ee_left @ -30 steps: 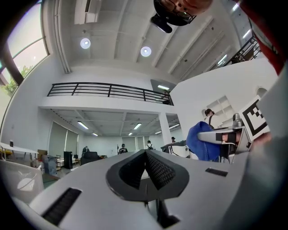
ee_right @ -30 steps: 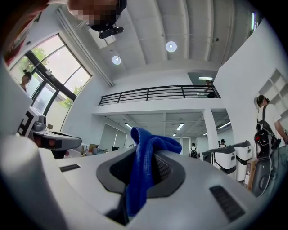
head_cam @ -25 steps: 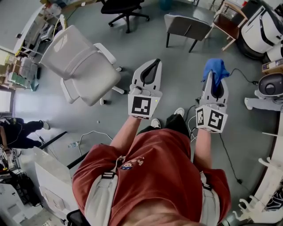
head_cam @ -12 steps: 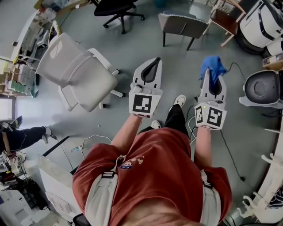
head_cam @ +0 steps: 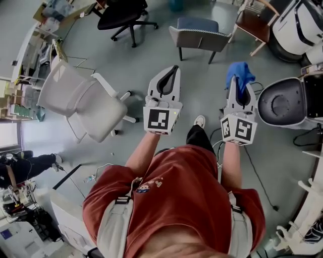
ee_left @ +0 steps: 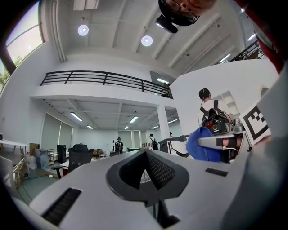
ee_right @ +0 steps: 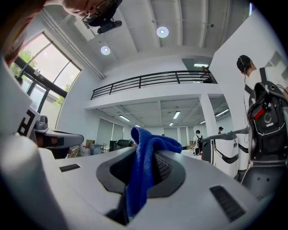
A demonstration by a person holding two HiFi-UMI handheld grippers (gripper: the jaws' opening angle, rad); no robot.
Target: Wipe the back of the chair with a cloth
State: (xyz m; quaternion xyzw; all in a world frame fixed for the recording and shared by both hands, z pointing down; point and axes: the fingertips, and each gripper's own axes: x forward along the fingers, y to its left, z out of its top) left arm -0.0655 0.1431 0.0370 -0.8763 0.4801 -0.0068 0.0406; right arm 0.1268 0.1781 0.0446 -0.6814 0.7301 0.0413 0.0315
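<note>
A white office chair [head_cam: 83, 101] stands on the grey floor at the left of the head view, well apart from both grippers. My left gripper [head_cam: 174, 69] is held out in front of me, shut with nothing between its jaws [ee_left: 146, 155]. My right gripper [head_cam: 241, 83] is shut on a blue cloth [head_cam: 238, 73], which sticks up out of the jaws and hangs down between them [ee_right: 143, 166]. The left gripper view also catches the cloth [ee_left: 203, 144] at its right. Neither gripper view shows the chair; both look level across the hall.
A grey padded chair [head_cam: 199, 33] and a black office chair [head_cam: 123, 12] stand ahead. A round black-and-white machine [head_cam: 285, 103] sits close on the right, with cables [head_cam: 255, 171] on the floor. Desks and clutter [head_cam: 30, 60] line the left. People stand far off [ee_left: 118, 144].
The whole floor scene has slid in the head view: the white chair moved left, and the round machine came in at the right. Both grippers hold the same pose, cloth still gripped.
</note>
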